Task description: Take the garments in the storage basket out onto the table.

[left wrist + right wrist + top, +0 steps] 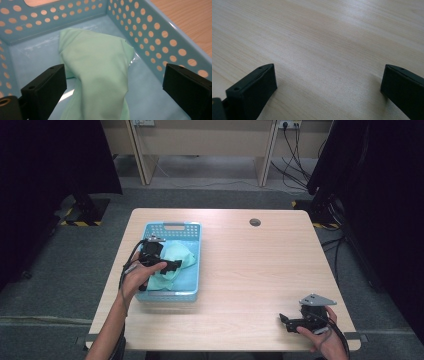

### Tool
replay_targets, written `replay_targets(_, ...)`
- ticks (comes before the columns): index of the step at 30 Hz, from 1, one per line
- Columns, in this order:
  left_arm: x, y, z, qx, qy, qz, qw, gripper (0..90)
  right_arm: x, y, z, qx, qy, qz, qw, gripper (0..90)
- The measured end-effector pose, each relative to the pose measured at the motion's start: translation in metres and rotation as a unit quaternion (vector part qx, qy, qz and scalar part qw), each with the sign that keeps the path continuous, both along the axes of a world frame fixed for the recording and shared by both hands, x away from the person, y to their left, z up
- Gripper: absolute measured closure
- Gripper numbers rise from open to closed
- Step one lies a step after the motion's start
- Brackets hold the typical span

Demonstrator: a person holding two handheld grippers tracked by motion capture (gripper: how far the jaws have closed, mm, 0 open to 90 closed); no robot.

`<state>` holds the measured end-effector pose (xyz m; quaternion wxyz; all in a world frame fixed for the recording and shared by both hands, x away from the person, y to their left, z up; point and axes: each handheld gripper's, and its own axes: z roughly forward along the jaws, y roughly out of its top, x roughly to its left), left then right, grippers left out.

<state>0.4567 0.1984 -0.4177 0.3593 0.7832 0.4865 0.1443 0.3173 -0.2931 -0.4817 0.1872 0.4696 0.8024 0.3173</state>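
Both grippers' fingers spread wide, left gripper [172,265] over green cloth [96,72] in basket [192,292], right gripper [286,320] empty.

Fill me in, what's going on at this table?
A person holds a gripper in each hand. The left gripper is inside the blue basket, jaws wide open on either side of a crumpled light green cloth, not closed on it. The right gripper rests low over bare wooden table near the front right corner, jaws open and holding nothing.

A lab-like recording room is suggested: a bare wooden table [240,270] is flanked by black curtains [55,160], with loose cables [292,167] trailed over grey carpet [60,270].
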Motion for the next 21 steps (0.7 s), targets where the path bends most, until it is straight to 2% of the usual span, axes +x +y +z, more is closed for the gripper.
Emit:
replay_targets(11,0.010,-0.005,-0.014,0.027,-0.001,0.001,0.9996,7.5,0.000,0.000,0.000,0.000,0.000,0.000,1.0000,0.4)
replay_targets(18,0.013,-0.008,-0.019,0.043,-0.005,0.002,0.9991,11.6,0.000,0.000,0.000,0.000,-0.001,0.003,1.0000,0.4)
replay_targets(21,0.015,-0.009,-0.023,0.049,0.000,0.004,0.9988,14.5,0.000,0.000,0.000,0.000,-0.001,0.003,1.0000,0.4)
